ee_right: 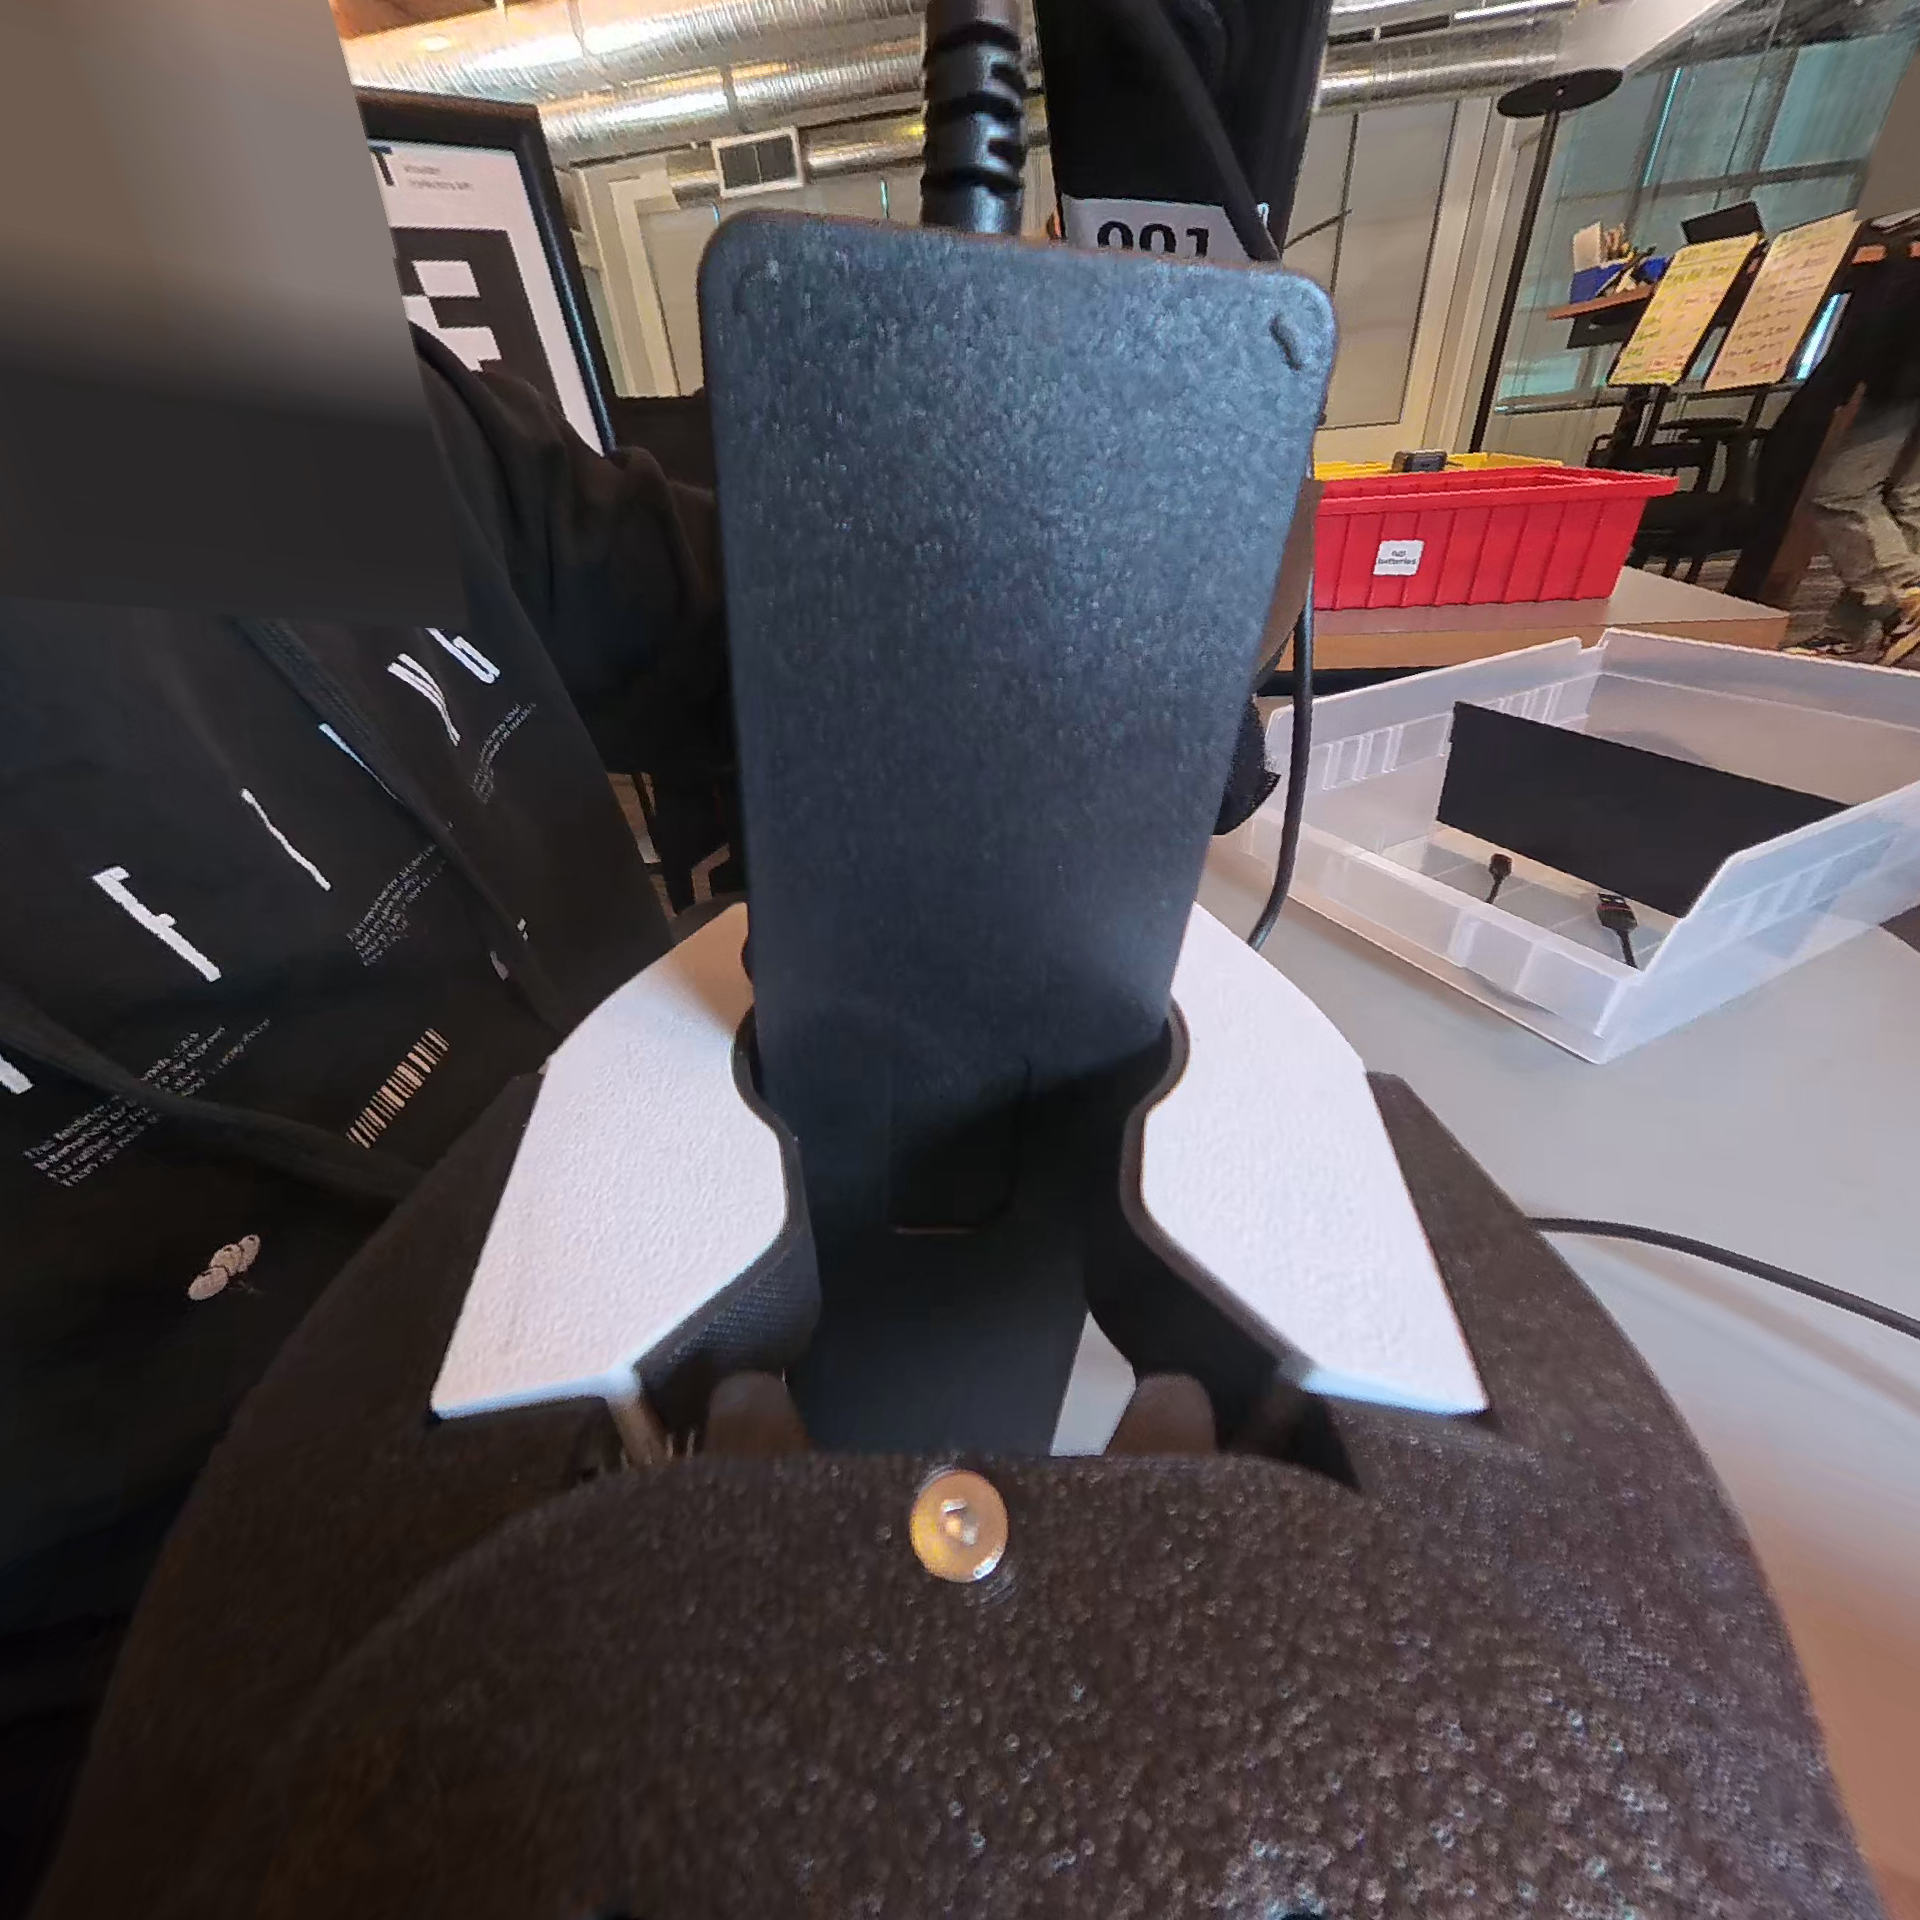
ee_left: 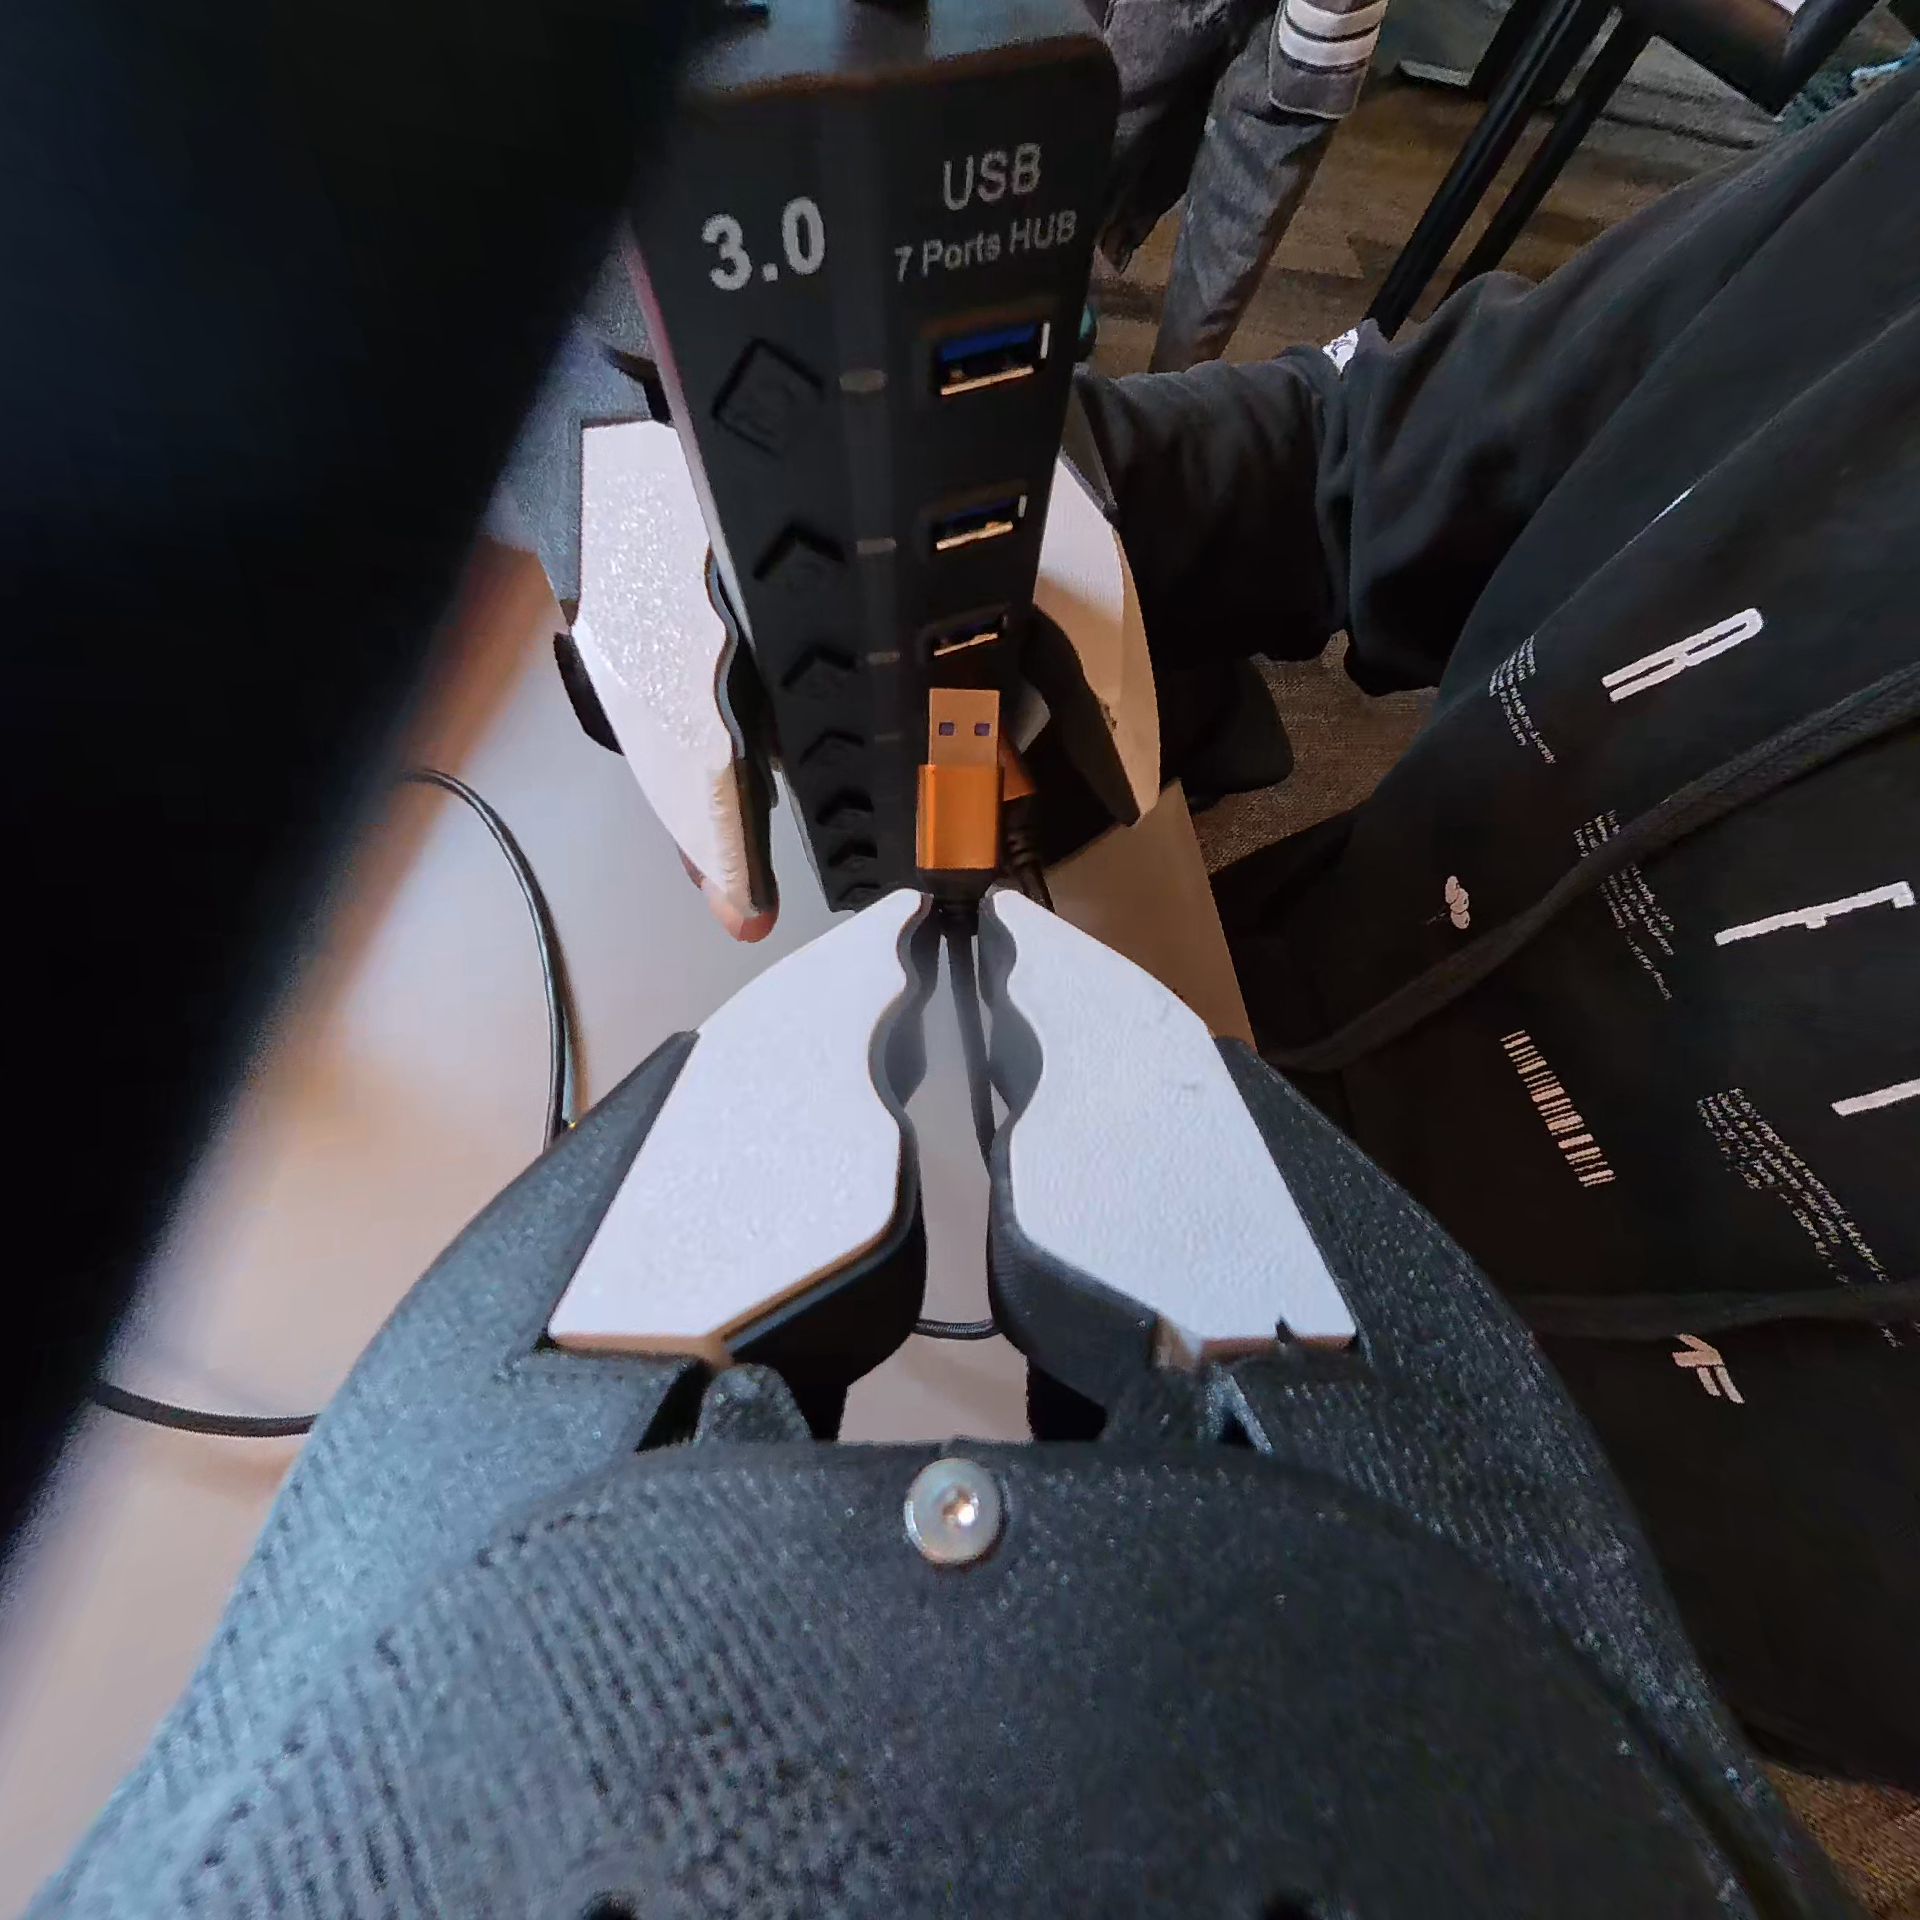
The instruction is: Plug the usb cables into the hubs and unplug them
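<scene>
A black multi-port USB hub (ee_left: 883, 260) stands upright above the table. My right gripper (ee_right: 961, 987) is shut on its lower end, and the right wrist view shows the hub's plain back (ee_right: 1008, 623). That gripper's white fingers (ee_left: 665, 644) flank the hub in the left wrist view. My left gripper (ee_left: 958, 904) is shut on a black cable (ee_left: 961, 1029) just behind its orange USB plug (ee_left: 958, 805). The plug lies along the hub's face below three empty blue ports (ee_left: 987, 358) and is not inserted.
A person in a black hoodie (ee_left: 1558, 727) is close on the right. A loose black cable (ee_left: 530, 914) lies on the pale table (ee_left: 364, 1091). A clear plastic bin (ee_right: 1662, 935) with cables and a red bin (ee_right: 1475, 540) sit beyond. Both grippers' tips are close together, under 4 cm apart.
</scene>
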{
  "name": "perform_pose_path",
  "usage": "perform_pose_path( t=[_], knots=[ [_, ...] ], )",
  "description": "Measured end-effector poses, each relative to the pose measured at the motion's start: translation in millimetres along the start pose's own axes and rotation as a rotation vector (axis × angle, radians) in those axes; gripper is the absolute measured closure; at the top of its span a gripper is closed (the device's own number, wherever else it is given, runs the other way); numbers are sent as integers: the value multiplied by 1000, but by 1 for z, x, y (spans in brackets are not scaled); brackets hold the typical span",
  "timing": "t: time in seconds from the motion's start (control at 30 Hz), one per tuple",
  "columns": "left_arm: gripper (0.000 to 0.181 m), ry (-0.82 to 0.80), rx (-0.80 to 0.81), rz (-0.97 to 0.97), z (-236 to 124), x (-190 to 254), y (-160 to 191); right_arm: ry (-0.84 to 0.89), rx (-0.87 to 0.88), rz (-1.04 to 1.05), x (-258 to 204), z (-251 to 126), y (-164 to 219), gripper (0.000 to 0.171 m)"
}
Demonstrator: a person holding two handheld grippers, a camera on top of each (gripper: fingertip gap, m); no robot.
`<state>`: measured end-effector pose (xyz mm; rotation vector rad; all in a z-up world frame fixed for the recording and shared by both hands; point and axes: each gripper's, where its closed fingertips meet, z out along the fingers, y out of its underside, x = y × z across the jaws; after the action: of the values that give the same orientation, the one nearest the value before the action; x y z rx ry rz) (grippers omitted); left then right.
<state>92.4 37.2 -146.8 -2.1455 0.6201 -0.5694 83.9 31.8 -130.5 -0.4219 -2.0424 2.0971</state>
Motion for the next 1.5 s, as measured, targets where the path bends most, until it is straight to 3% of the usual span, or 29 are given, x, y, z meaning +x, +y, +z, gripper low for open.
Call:
perform_pose_path(
  t=[0.33,0.53,0.73,0.9,1.03,1.13,1.2,1.4,1.5],
  knots=[
    [174,26,28,-78,-6,7,-9,-21,74,41,1,-5,-9,105],
    [174,68,64,-82,-23,15,5,26,94,52,12,-19,-11,107],
    [174,-23,99,-28,-59,19,28,147,198,37,32,-45,-28,107],
    [174,-129,255,-68,-113,12,24,268,276,43,50,-66,-37,107],
    [174,-94,357,2,-140,37,9,287,286,40,52,-67,-38,107],
    [174,20,453,85,-154,68,-6,277,286,44,51,-64,-38,107],
    [174,15,490,63,-158,66,-10,273,282,47,51,-63,-37,107],
    [174,-36,328,-300,-103,-4,60,279,275,45,51,-61,-36,107],
    [174,-171,204,-344,-90,-39,104,286,275,48,52,-63,-35,107]
  ],
)
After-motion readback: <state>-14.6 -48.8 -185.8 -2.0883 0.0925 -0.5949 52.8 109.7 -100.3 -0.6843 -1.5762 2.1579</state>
